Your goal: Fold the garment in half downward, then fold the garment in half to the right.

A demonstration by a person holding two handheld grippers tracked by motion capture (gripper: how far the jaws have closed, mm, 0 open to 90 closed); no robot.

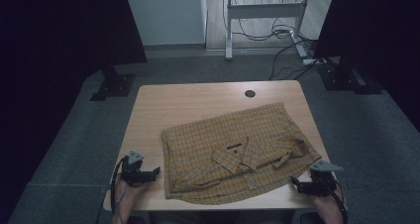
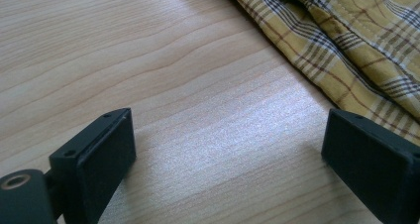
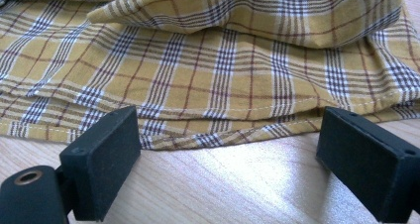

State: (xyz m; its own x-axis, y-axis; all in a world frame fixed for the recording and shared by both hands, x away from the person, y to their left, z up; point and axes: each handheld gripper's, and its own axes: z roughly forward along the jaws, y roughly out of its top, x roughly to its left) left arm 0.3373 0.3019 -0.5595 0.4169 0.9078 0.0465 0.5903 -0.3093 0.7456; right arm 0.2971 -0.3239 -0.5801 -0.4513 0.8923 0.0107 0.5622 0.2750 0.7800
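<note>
I have a yellow checked shirt [image 1: 237,152] lying crumpled and roughly folded on the near half of the wooden table [image 1: 188,102], its collar turned up toward me and its near hem running close to the table's near edge. My left gripper [image 1: 157,171] sits low at the near left, just beside the shirt's left edge and pointing at it; in the left gripper view its jaws stand wide apart over bare wood, nothing between them, with the shirt's edge [image 2: 346,40] passing just beyond the right-hand jaw. My right gripper [image 1: 293,182] sits at the near right, aimed at the shirt's right side. In the right gripper view its jaws are also spread wide and hold nothing, and the folded hem [image 3: 213,130] lies just ahead of them on the table. A small dark round hole [image 1: 250,93] marks the far edge of the table.
</note>
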